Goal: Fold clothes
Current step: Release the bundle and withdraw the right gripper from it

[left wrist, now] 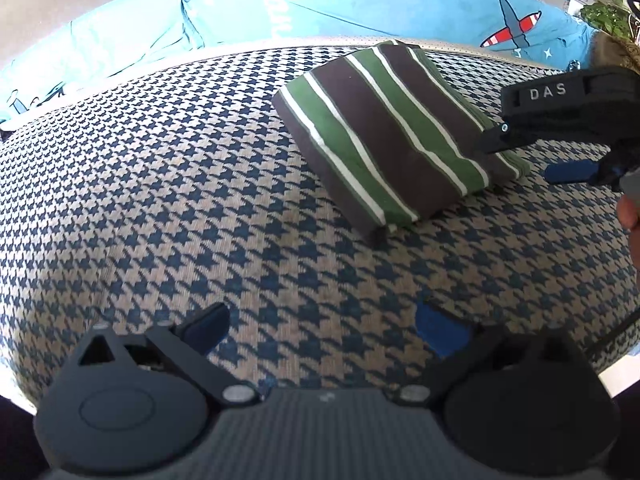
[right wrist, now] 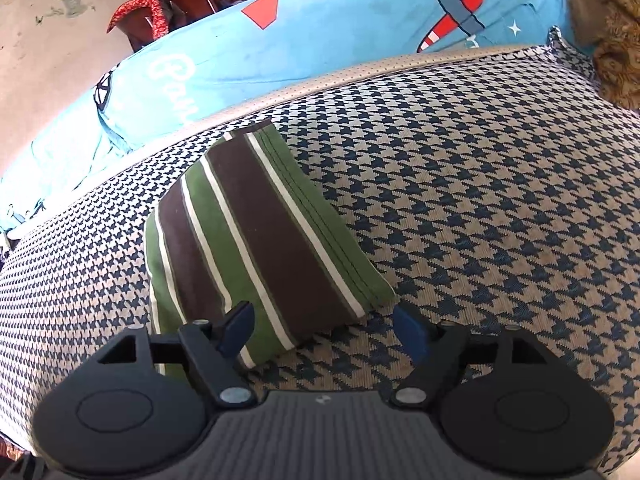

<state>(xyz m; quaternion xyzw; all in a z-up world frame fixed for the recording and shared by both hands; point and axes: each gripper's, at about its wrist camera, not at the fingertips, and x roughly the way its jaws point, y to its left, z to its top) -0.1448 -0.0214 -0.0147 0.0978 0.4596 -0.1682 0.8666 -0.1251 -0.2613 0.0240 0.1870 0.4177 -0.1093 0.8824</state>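
A folded garment [left wrist: 394,136] with brown, green and white stripes lies flat on the houndstooth cushion [left wrist: 200,200]. My left gripper [left wrist: 326,330] is open over bare cushion, well short of the garment and to its left. In the left wrist view my right gripper [left wrist: 532,158] reaches in from the right, its fingers at the garment's right corner. In the right wrist view the same garment [right wrist: 256,240] lies just ahead; my right gripper [right wrist: 324,332] is open, its left fingertip [right wrist: 240,330] over the near corner and the right one over cushion, with nothing pinched.
A blue cover [right wrist: 320,40] printed with aeroplanes runs along the cushion's far edge. A brown patterned cushion [right wrist: 612,36] sits at the far right, wooden chairs [right wrist: 188,0] stand behind, and a leafy plant [left wrist: 612,4] is at the upper right. A hand [left wrist: 628,216] shows at the right edge.
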